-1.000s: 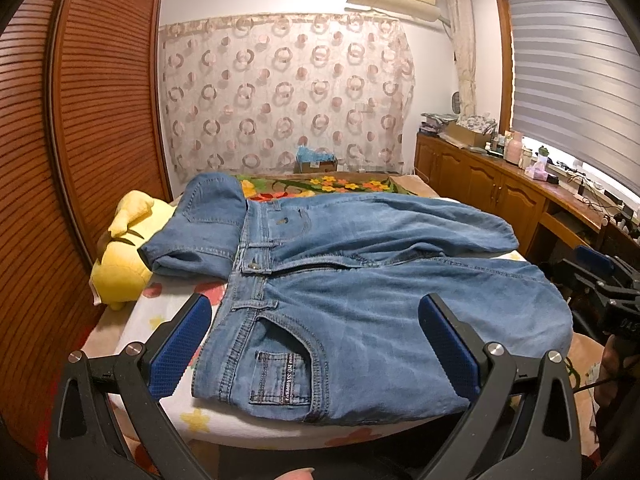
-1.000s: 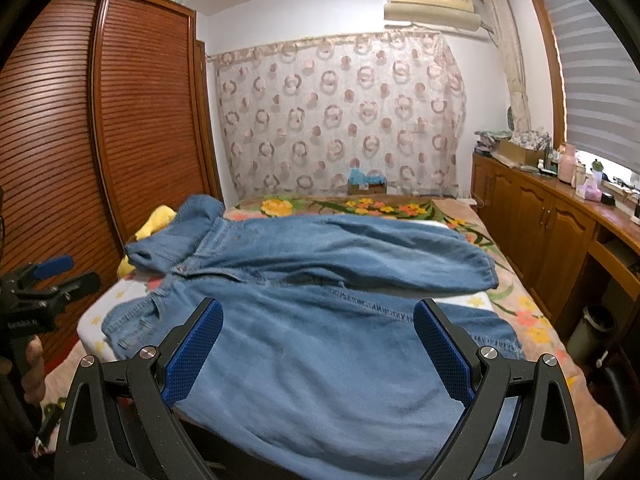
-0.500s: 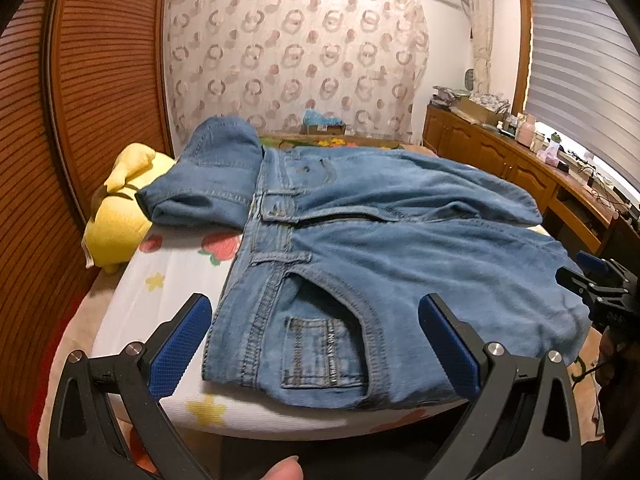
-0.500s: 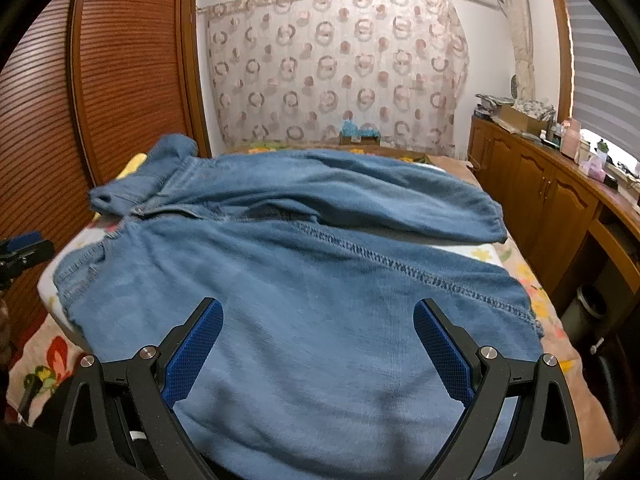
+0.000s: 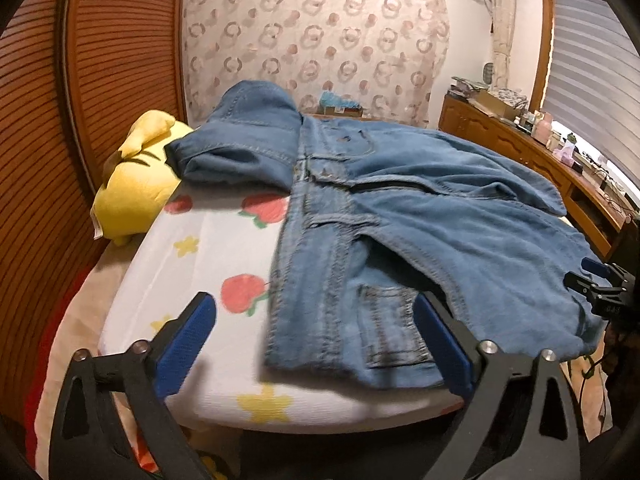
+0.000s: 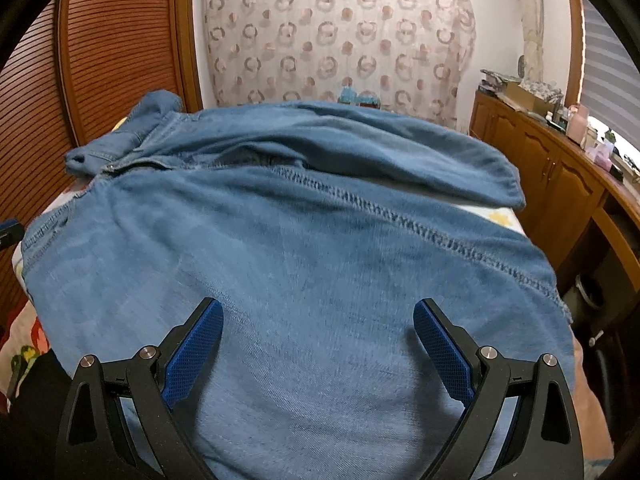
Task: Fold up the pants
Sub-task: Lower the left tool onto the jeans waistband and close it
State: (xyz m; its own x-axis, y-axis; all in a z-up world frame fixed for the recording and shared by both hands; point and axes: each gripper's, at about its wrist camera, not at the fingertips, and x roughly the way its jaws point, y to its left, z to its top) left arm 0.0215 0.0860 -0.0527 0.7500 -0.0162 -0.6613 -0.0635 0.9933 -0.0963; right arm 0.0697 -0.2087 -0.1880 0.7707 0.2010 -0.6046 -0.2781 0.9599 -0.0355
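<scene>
**Both grippers wide over jeans on the bed**

Hard to read: my right wrist view is almost all denim, so the bed's near edge is hidden under cloth there. The pants' lower hems run off to the right and I can't make them out. The nearest waistband stitching is blurred in the left view.

The pants (image 5: 420, 216) lie spread across the bed (image 5: 208, 248), waistband toward its left edge, one leg doubled over along the far side, another flap bunched at the far left corner beside a yellow plush toy (image 5: 136, 184).

My left gripper (image 5: 316, 336) has just been narrowing a little but stands wide, nothing pinched; the near waist corner with its back pocket sits between the fingers at the bed's near edge. My right gripper (image 6: 318, 336) is spread wide over the near leg, pads off the cloth.
</scene>
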